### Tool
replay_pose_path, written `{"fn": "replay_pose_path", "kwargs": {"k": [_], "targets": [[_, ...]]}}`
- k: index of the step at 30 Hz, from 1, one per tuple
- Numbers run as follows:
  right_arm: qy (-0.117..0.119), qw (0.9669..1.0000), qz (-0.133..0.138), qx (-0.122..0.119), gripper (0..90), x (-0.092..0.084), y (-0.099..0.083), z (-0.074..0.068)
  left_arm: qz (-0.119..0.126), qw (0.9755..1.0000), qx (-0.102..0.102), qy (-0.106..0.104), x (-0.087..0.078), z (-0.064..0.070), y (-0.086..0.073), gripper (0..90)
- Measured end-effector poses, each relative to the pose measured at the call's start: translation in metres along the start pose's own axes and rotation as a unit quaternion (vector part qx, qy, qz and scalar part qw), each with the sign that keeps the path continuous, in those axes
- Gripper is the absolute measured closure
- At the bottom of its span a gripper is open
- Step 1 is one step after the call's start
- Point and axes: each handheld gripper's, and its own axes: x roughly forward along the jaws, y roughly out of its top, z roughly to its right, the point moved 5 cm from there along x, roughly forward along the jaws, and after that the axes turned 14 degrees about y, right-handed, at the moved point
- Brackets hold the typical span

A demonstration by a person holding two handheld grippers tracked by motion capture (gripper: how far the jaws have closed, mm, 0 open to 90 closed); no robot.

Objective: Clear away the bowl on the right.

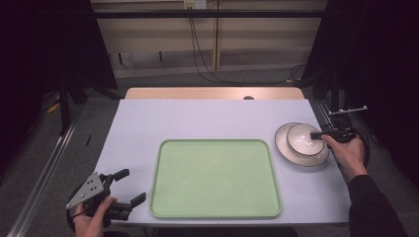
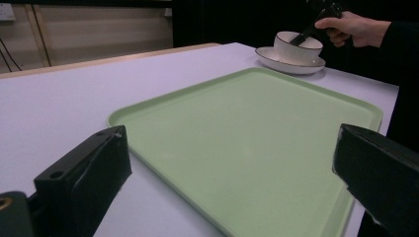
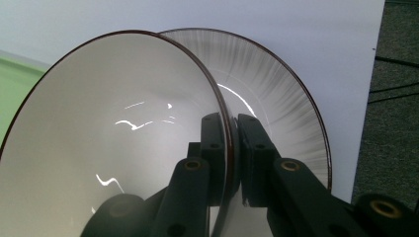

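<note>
Here, the right gripper pinches the rim of the bowl, seated on a plate at 3 o'clock of the green tray, likely calling for a level lift, while the left gripper waits open and empty at 8 o'clock.

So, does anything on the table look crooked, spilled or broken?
Nothing stands out. The bowl sits upright on the plate, both look whole, and the right tool pinches the bowl's rim. The tray lies flat and bare, square to the table. No spill shows.
</note>
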Motion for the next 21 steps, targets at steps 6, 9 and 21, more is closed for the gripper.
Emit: {"fn": "replay_pose_path", "kwargs": {"k": [6,9,21], "targets": [[0.005,0.9999,0.011,0.004,82.7,-0.004,0.001,-0.001,0.001,1.0,-0.001,0.002,0.0,0.0,0.0,1.3],[0.008,0.9999,0.014,0.004,82.7,-0.006,0.002,-0.002,0.0,1.0,0.001,0.002,0.0,0.0,0.0,1.3],[0.019,0.9993,0.032,0.001,82.6,-0.016,0.006,-0.007,0.002,1.0,-0.001,0.002,0.0,0.0,0.0,1.3]]}}
